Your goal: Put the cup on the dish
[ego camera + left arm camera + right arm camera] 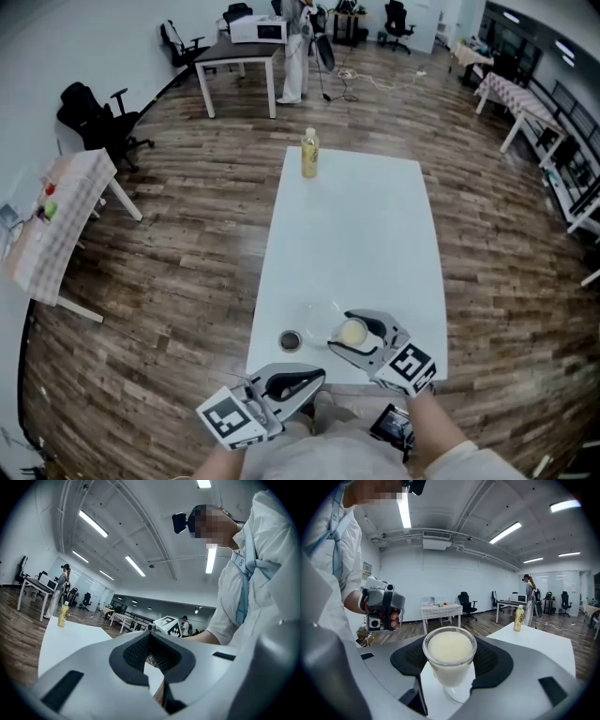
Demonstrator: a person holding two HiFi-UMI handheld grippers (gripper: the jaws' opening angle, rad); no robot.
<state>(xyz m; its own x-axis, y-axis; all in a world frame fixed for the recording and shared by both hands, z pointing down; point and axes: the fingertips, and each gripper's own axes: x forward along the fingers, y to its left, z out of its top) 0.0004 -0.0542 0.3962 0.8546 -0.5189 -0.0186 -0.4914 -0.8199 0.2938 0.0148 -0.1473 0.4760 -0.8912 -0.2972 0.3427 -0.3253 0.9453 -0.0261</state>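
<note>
Liquid, pale and creamy, fills the clear cup [450,656] almost to its rim. The bottle [309,153] at the far left corner of the bench [356,225] holds a yellowish drink. A small round dish [291,340] with a dark centre sits at the near end of the bench; what is in it, if anything, is too small to tell. The cup is upright in the pocket of the right gripper [342,330], whose 2 jaws stand wide and close on its sides, so it has hold of the cup. From the right gripper view I cannot tell whether the cup's foot touches the bench or is just above it. In the head view the cup is to the right of the dish, near it but apart, and not on it. The left gripper [317,378] has its 2 jaws brought together at the tips with nothing between them. It hangs just off the near edge of the bench, close to the person's body and pointing toward the right gripper. Cup and dish both lie close to that near edge, the dish also close to the left edge. Beyond them the white top runs bare to the bottle. Wooden floor [187,234] surrounds the bench, with other tables and chairs well apart.
</note>
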